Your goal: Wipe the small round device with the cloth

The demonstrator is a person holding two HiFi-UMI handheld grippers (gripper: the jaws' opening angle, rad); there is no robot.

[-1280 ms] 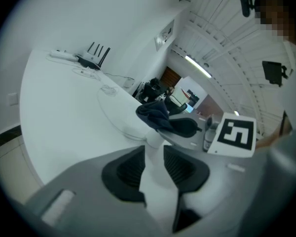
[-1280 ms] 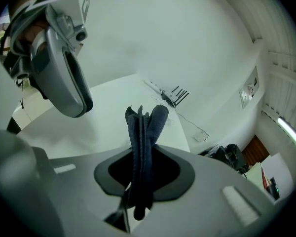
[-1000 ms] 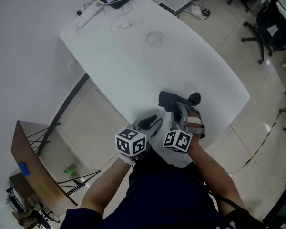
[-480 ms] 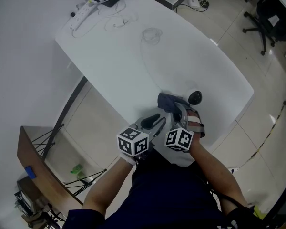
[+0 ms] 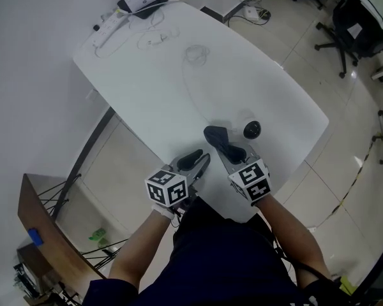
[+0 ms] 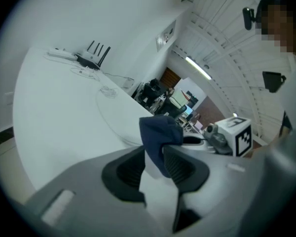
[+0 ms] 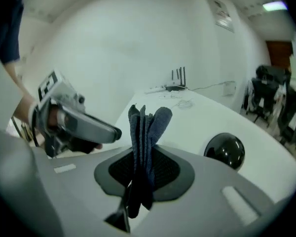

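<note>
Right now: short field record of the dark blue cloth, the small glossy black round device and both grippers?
right gripper: shut on the folded dark blue cloth, which sticks out past its jaws
left gripper: open, nothing held
device: small glossy black round device, sitting on the white table, right of the cloth in the head view
cloth-device contact: none, a gap shows between them
</note>
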